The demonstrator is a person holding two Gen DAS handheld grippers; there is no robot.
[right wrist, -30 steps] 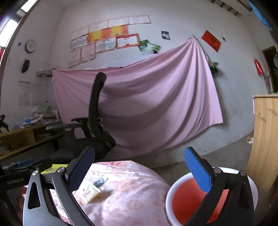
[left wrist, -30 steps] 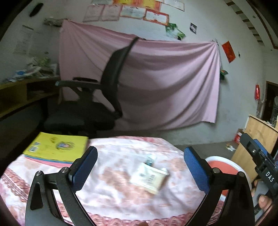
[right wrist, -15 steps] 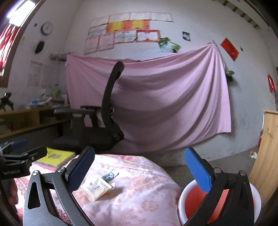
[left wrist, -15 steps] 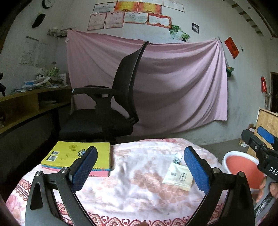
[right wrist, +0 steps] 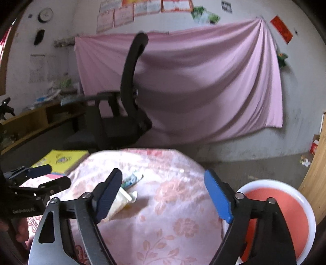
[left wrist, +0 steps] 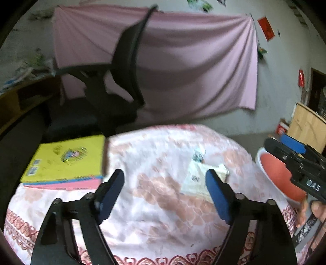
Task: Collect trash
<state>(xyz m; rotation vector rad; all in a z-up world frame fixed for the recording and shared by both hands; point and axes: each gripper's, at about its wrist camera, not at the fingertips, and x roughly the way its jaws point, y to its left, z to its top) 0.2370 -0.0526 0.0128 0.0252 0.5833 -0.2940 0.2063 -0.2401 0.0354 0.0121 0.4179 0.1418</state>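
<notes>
A cream-white sachet [left wrist: 198,179] lies flat on the floral pink cloth [left wrist: 159,203] covering the bench, with a small blue-green printed wrapper [left wrist: 198,157] just beyond it at its 12 o'clock; both are blurred and their print is unreadable. The right wrist view shows the two differently: there the wrapper [right wrist: 132,179] appears as a narrow striped strip touching the sachet [right wrist: 122,200], whose near end is hidden behind one finger. That view alone shows the full round white basin with a red inside [right wrist: 285,210] at 4 o'clock off the bench edge, and a wall clock [right wrist: 45,14]; the left view catches only a slice of the basin [left wrist: 275,173]. The left view alone shows the whole yellow book [left wrist: 67,159] on a pink one at 10 o'clock. The left tool [left wrist: 166,195] points down at the cloth, jaws apart after just closing a little, with nothing between them and the sachet just past its right finger. The right tool [right wrist: 163,197] likewise has just narrowed yet stands open and empty over the cloth. A hand [left wrist: 313,212] grips the right tool's handle. Behind stand a black office chair [right wrist: 122,114] and a pink hanging sheet [right wrist: 203,81].
</notes>
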